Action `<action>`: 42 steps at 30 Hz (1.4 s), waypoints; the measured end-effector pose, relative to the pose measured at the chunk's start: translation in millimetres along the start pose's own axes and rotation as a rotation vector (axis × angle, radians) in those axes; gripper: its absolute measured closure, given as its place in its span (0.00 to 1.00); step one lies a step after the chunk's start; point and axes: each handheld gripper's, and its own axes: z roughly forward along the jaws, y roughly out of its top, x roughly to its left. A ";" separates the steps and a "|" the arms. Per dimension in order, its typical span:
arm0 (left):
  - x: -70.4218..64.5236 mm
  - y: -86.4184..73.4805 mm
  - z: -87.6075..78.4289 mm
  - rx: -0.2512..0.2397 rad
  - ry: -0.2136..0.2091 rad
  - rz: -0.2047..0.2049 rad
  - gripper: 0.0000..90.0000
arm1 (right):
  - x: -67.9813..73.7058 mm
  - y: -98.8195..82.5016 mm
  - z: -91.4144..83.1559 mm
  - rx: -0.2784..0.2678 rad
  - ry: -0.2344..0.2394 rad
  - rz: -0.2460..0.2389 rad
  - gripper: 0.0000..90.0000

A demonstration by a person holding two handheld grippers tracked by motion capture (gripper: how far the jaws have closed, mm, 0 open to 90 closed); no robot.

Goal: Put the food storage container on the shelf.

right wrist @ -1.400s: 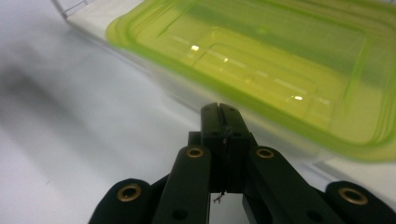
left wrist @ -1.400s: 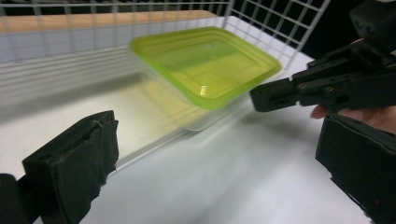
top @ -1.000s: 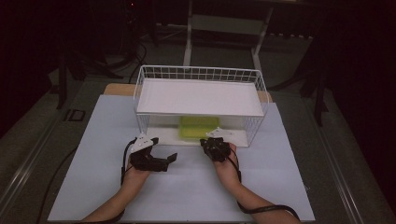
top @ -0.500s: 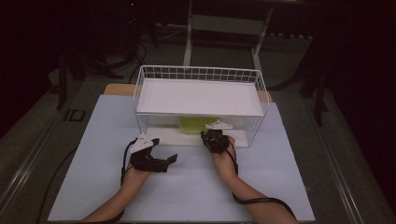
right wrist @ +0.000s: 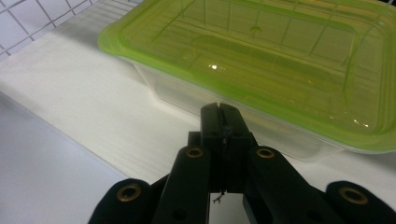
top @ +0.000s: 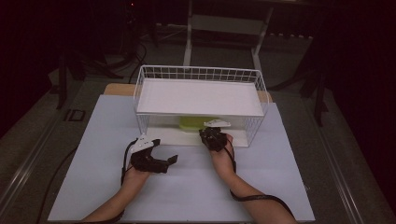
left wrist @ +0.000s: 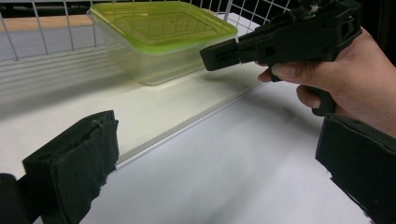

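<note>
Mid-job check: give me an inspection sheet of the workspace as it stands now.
Surface: white table mat, bare in front of the rack.
Job's things: clear container with green lid, closed, on the lower shelf of the white wire rack.
Clutter: nothing seen.
Grippers: right gripper jaws shut, empty, tips just short of the container wall; left gripper open, empty, resting on the mat.
Cables: black cable trails along the right forearm.
Surroundings: dark floor, metal frame legs behind.
</note>
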 end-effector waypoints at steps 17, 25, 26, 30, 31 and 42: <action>-9.5 15.1 -4.3 -0.044 -0.065 0.071 0.00 | 8.1 -4.2 -46.8 -0.047 0.070 -0.055 0.71; -19.2 25.3 -7.6 -0.032 -0.109 0.098 0.00 | 10.0 -7.4 -70.4 -0.075 0.104 -0.053 0.49; -20.5 26.5 -8.7 -0.033 -0.112 0.101 0.00 | 10.4 -8.0 -73.1 -0.080 0.111 -0.046 0.45; -25.8 29.9 -13.8 -0.039 -0.126 0.104 0.00 | 10.8 -10.6 -81.4 -0.087 0.141 -0.035 0.33; -27.1 30.4 -14.9 -0.034 -0.130 0.107 0.00 | 10.5 -11.7 -82.5 -0.081 0.149 -0.036 0.29; -39.6 26.1 -32.2 -0.035 -0.180 0.105 0.00 | 6.1 -30.1 -102.0 -0.053 0.255 -0.030 0.17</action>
